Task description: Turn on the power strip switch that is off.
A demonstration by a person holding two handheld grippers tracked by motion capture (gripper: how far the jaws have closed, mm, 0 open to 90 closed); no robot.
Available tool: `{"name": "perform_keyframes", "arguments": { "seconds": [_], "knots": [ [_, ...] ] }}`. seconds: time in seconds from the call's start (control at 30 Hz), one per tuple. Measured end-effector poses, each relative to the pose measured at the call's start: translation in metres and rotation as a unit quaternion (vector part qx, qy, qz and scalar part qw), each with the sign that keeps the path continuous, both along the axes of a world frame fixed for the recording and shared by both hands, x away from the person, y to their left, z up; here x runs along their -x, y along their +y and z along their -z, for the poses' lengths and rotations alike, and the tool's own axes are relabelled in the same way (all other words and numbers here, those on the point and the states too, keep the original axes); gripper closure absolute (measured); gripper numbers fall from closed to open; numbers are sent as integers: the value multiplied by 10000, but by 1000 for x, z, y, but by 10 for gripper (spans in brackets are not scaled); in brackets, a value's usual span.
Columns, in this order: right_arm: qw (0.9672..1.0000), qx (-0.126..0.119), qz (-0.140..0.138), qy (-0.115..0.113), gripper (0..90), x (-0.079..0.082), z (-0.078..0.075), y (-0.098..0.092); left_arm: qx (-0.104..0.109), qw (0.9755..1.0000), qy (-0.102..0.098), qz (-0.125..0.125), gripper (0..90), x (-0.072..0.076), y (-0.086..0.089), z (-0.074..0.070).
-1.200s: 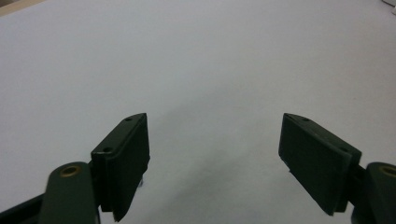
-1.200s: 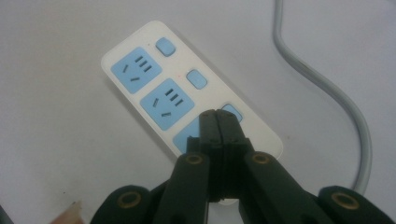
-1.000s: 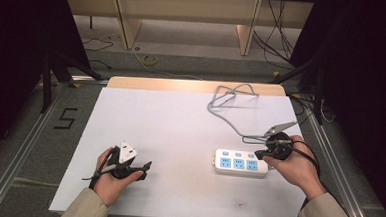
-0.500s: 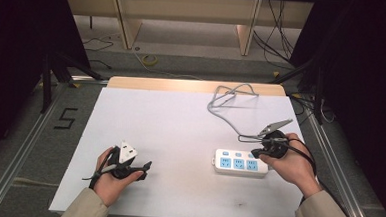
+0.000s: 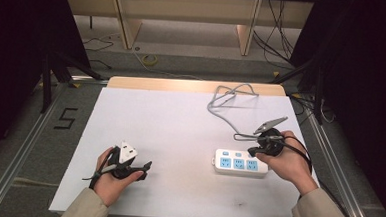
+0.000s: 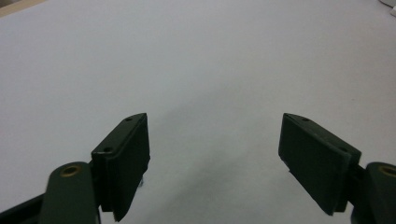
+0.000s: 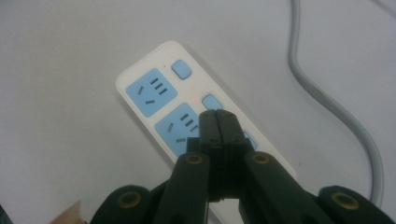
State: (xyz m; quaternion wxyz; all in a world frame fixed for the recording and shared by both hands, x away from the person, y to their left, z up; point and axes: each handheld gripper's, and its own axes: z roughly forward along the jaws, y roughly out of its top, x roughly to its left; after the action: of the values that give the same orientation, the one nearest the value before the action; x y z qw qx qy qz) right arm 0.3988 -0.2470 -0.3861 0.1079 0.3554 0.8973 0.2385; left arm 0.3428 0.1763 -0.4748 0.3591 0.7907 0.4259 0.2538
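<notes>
We see a white table (image 5: 179, 138) from above. The power strip (image 5: 240, 163) lies on it at about 4 o'clock from the middle of the table. It is white with blue sockets and small blue buttons. Its grey cord (image 5: 226, 103) runs off toward 12 o'clock and curls near the far edge of the table.

We hold the right gripper (image 5: 253, 152) right over the power strip. In the right gripper view the right gripper (image 7: 218, 116) has its two black jaws pressed tight together, with nothing between them. The tips sit over the middle of the power strip (image 7: 187, 107), just below one small blue button (image 7: 212, 101) at 12 o'clock from the tips. We cannot tell if the tips touch the strip. The grey cord (image 7: 327, 102) runs by at 3 o'clock.

The left gripper (image 5: 146, 165) rests at about 8 o'clock on the table, well apart from the power strip. In the left gripper view the left gripper (image 6: 215, 158) has its jaws spread wide, holding nothing, with bare white table (image 6: 196, 60) in front.
</notes>
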Motion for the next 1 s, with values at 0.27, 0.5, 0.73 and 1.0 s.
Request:
{"name": "perform_keyframes", "arguments": {
  "seconds": [0.27, 0.5, 0.73, 1.0],
  "knots": [
    [10000, 31, -14, 32, 900, -2, -1, 5, 7, 10000, 6, 7, 248, 0, 0, 0],
    [10000, 66, -53, 33, 900, -4, -2, 8, -3, 10000, 2, 16, 248, 0, 0, 0],
    [9999, 87, -79, 59, 900, -6, -2, 13, -2, 10000, -1, 14, 248, 0, -1, 0],
    [9998, 108, -130, 75, 900, -8, -3, 21, -3, 10000, -1, 14, 248, 0, -1, 0]
  ]
}}
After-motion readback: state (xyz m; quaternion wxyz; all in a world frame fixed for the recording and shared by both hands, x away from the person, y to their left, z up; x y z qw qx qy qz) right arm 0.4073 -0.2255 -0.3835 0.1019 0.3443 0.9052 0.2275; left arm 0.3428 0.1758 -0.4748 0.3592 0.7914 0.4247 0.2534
